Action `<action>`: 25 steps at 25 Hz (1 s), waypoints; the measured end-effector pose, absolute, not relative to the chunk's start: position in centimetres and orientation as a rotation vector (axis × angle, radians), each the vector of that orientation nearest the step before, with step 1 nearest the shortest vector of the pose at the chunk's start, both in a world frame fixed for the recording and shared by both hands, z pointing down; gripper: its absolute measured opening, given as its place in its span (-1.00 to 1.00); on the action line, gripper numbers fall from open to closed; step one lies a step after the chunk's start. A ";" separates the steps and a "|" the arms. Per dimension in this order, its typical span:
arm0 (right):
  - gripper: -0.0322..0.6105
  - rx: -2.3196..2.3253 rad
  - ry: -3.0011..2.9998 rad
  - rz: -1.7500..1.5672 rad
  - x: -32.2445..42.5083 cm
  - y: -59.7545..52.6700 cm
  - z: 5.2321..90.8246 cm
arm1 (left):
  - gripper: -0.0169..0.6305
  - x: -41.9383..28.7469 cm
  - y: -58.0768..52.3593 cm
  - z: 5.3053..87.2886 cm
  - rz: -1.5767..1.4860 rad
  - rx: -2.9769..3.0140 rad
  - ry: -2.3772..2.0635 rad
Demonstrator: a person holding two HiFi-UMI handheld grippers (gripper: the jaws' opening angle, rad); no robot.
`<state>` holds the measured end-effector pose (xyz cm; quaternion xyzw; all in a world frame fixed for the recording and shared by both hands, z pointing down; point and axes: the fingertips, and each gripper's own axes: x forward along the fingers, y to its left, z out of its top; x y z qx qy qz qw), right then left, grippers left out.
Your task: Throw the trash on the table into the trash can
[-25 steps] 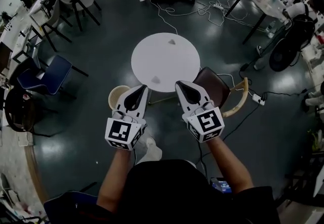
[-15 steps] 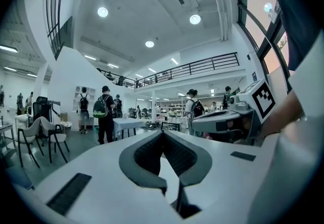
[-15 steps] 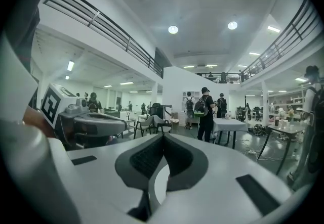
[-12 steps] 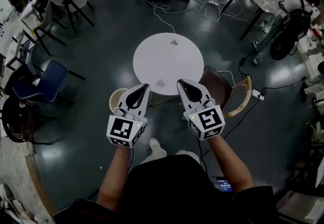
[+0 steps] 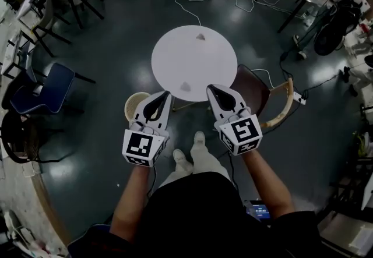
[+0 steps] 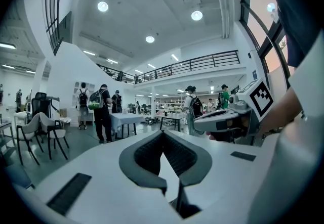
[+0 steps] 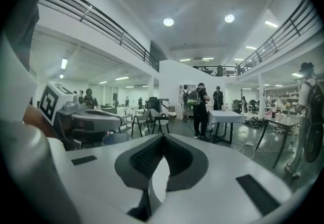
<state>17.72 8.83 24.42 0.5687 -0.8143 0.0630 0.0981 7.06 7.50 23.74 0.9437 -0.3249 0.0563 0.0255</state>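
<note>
A round white table [image 5: 204, 64] stands ahead of me on the dark floor. Two small grey scraps of trash lie on it, one near the far edge [image 5: 200, 36] and one near the near edge [image 5: 185, 86]. A beige round trash can [image 5: 134, 105] sits on the floor at the table's near left. My left gripper [image 5: 165, 95] is shut and empty, its tip between the can and the table's near edge. My right gripper [image 5: 211, 88] is shut and empty at the table's near right edge. Each gripper view shows closed jaws [image 6: 163, 133] [image 7: 163, 138] with nothing in them.
A brown wooden chair [image 5: 252, 92] stands close by the table's right side. A blue chair [image 5: 49, 85] and other chairs are at the left. Cables [image 5: 201, 3] trail over the floor beyond the table. People stand by a far table [image 7: 225, 117].
I have stepped toward the table; my feet now show below the grippers. Both grippers have moved forward and a little down, staying shut, and their tips now reach the table's near edge.
</note>
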 end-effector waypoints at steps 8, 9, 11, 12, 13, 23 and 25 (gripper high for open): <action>-0.84 1.666 -2.412 0.271 20.0 5.4 27.9 | -0.90 9.5 4.7 27.6 0.285 2.882 -0.977; -0.84 1.660 -2.410 0.284 20.3 5.1 28.4 | -0.90 9.9 4.4 28.2 0.302 2.881 -0.973; -0.84 1.649 -2.404 0.310 21.1 4.5 29.2 | -0.90 10.7 3.8 29.4 0.332 2.880 -0.962; -0.84 1.644 -2.401 0.322 21.5 4.2 29.7 | -0.90 11.2 3.4 30.0 0.348 2.875 -0.955; -0.84 1.638 -2.398 0.334 21.9 3.8 30.2 | -0.90 11.7 3.0 30.6 0.365 2.869 -0.949; -0.84 1.584 -2.362 0.463 25.1 -0.3 36.8 | -0.90 15.1 -1.2 38.5 0.552 2.779 -0.930; -0.84 1.568 -2.356 0.486 25.4 -1.0 38.2 | -0.90 15.5 -2.1 40.0 0.577 2.761 -0.934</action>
